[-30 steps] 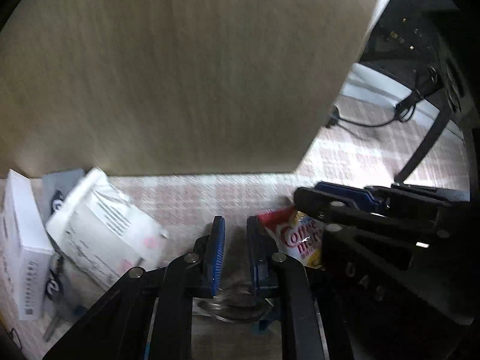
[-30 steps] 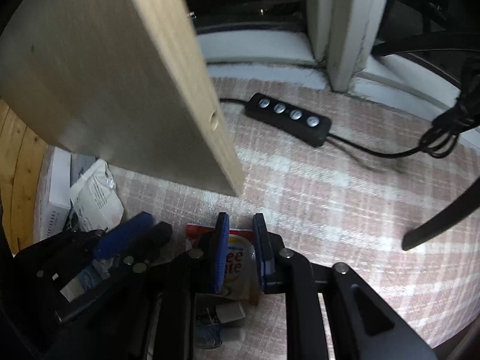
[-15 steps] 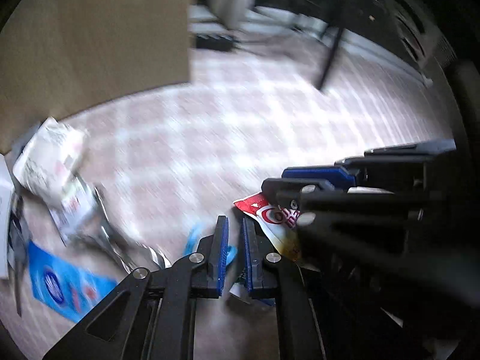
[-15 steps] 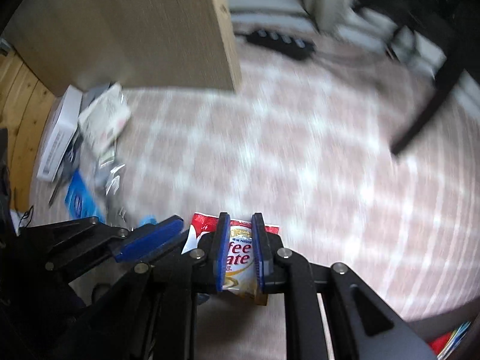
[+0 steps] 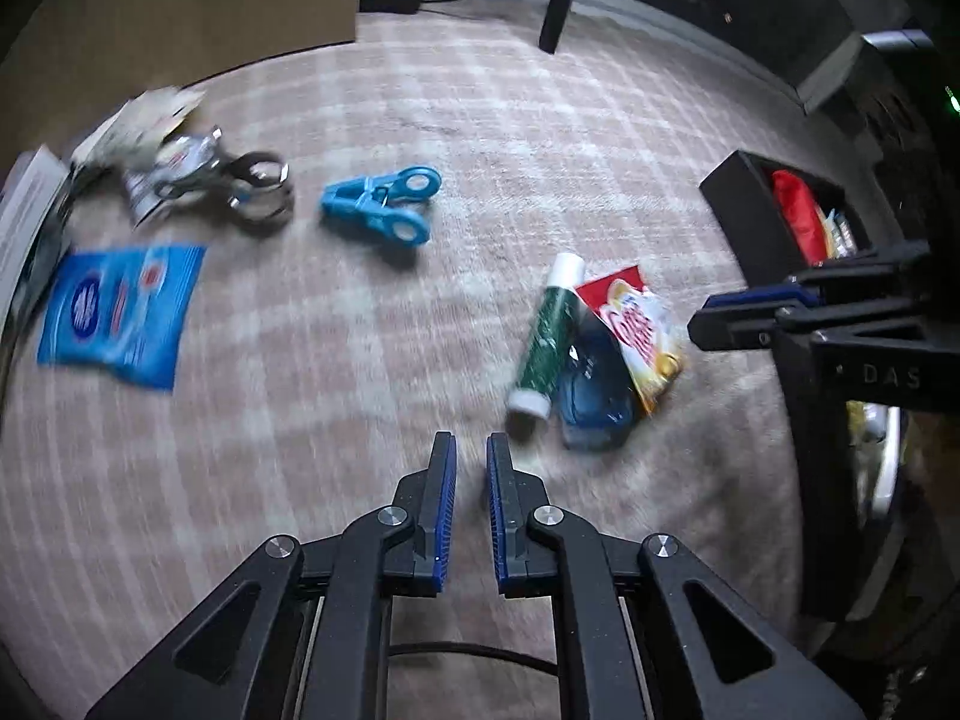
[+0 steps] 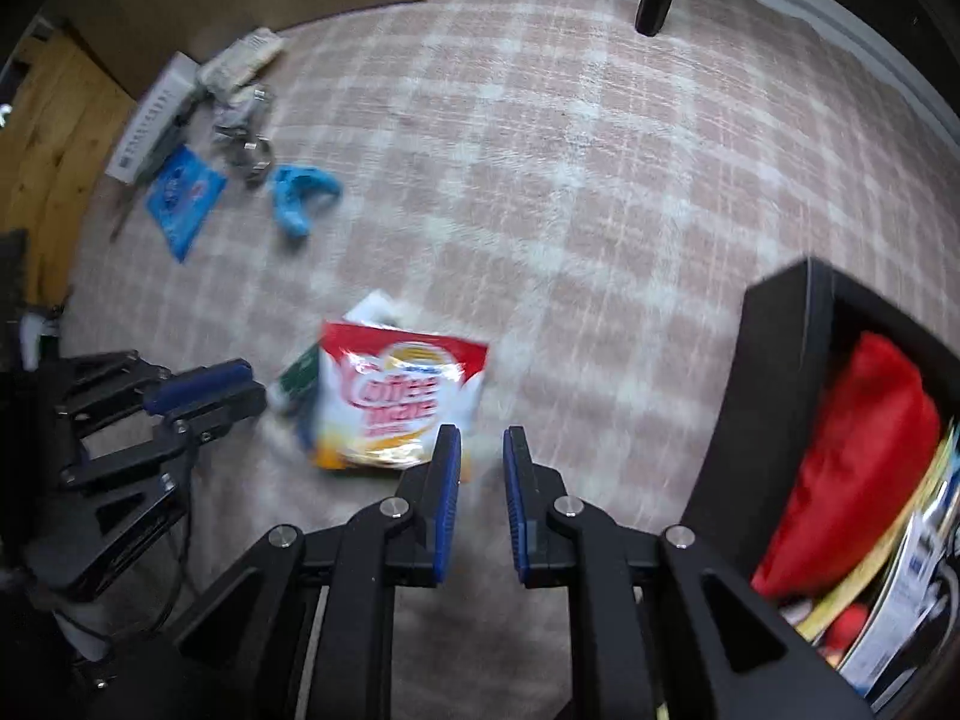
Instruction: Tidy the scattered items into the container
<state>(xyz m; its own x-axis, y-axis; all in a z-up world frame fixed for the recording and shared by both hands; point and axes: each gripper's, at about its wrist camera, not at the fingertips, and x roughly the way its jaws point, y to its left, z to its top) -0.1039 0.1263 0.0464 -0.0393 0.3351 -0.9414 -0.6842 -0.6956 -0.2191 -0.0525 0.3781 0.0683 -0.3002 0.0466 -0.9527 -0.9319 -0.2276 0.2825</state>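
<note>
A red and white Coffee-mate sachet (image 5: 639, 330) (image 6: 402, 402) lies on the checked carpet. It rests against a green tube (image 5: 549, 330) (image 6: 300, 369) and a dark blue item (image 5: 594, 402). My left gripper (image 5: 469, 441) (image 6: 252, 384) hangs just in front of that pile, its jaws a narrow gap apart with only carpet between them. My right gripper (image 6: 483, 435) (image 5: 699, 318) is beside the sachet, also narrowly open and holding nothing. The black container (image 5: 744, 222) (image 6: 774, 372) stands to the right, holding a red pouch (image 6: 864, 450) and several packets.
Farther left lie a blue clip (image 5: 378, 210) (image 6: 300, 198), a blue wipes pack (image 5: 120, 312) (image 6: 183, 195), metal rings (image 5: 252, 192), a white packet (image 5: 150, 114) and a white box (image 6: 150, 126). A wooden panel (image 5: 180, 0) and a dark furniture leg (image 5: 555, 12) stand behind.
Both grippers swung away from the wooden panel toward the right, bringing the black container into view. The sachet has left the right jaws and lies on the carpet with the tube.
</note>
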